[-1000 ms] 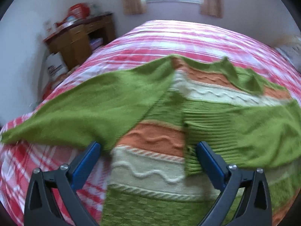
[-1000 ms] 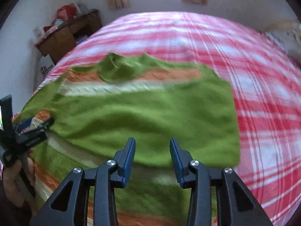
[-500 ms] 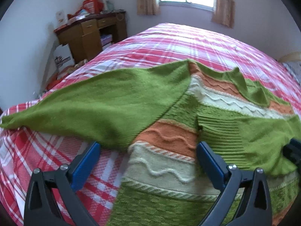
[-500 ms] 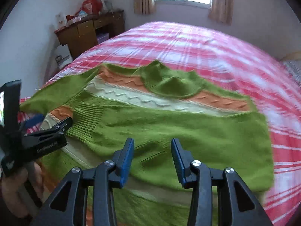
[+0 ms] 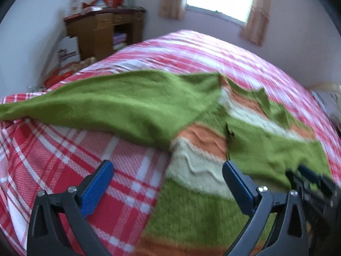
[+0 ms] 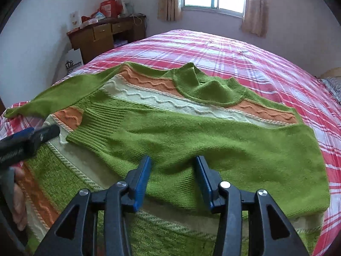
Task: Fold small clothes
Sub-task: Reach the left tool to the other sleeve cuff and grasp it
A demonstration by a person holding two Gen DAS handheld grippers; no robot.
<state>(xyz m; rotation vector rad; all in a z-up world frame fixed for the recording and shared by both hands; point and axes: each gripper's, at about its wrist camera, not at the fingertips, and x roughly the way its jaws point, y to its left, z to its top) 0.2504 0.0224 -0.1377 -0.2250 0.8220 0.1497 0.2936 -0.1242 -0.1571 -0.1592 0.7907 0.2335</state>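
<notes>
A bed (image 6: 245, 59) covered in a red, pink and white plaid spread fills the middle of both views. Directly on it lies a green sweater (image 6: 191, 132) with orange and cream bands, one sleeve (image 5: 102, 104) stretched toward the left edge of the frame.

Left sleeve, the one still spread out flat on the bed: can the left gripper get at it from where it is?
Probably yes. The left gripper is open and holds nothing, and the spread sleeve lies flat on the plaid bedspread just ahead of it, uncovered. The right gripper hangs over the folded sleeve, clear of that path.
</notes>
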